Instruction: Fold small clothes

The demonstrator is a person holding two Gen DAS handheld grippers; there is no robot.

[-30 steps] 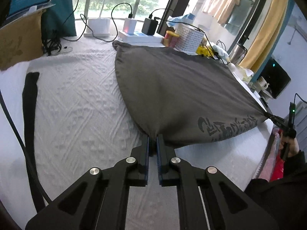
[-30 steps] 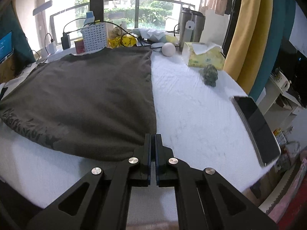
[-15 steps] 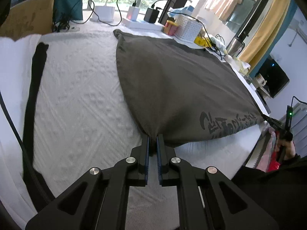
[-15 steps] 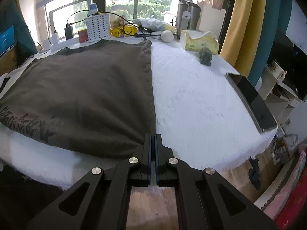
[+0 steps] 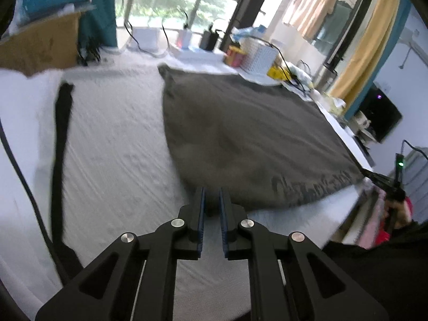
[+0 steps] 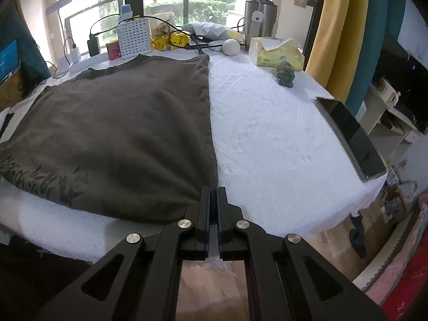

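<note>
Left wrist view: left gripper (image 5: 211, 200) sits at the near hem of a dark grey garment (image 5: 248, 133) spread flat on the white-covered counter (image 5: 112, 155). Its jaws have just been opening a little; a fold of grey cloth still lies between the blue pads, and the gap looks narrow. Cannot tell for sure whether the pads press it; picture is motion-blurred. Black print runs along the garment's near right edge. A black strap (image 5: 60, 144) lies well left of the garment. At far right, the right gripper (image 5: 374, 176) pinches the garment's other near corner, a hand (image 5: 398, 211) behind it.

Right wrist view: right gripper (image 6: 213, 200) is clenched on the garment's (image 6: 120, 133) near right corner, the pads nearly together with cloth caught between. The garment covers the left half of the counter (image 6: 267, 147); its right edge runs straight away from the gripper. To the right, apart from it: a phone (image 6: 353, 136) near the edge, a small green figurine (image 6: 285, 73), a tissue pack (image 6: 276, 53). A white basket (image 6: 135, 37) stands just beyond the far hem.
</note>
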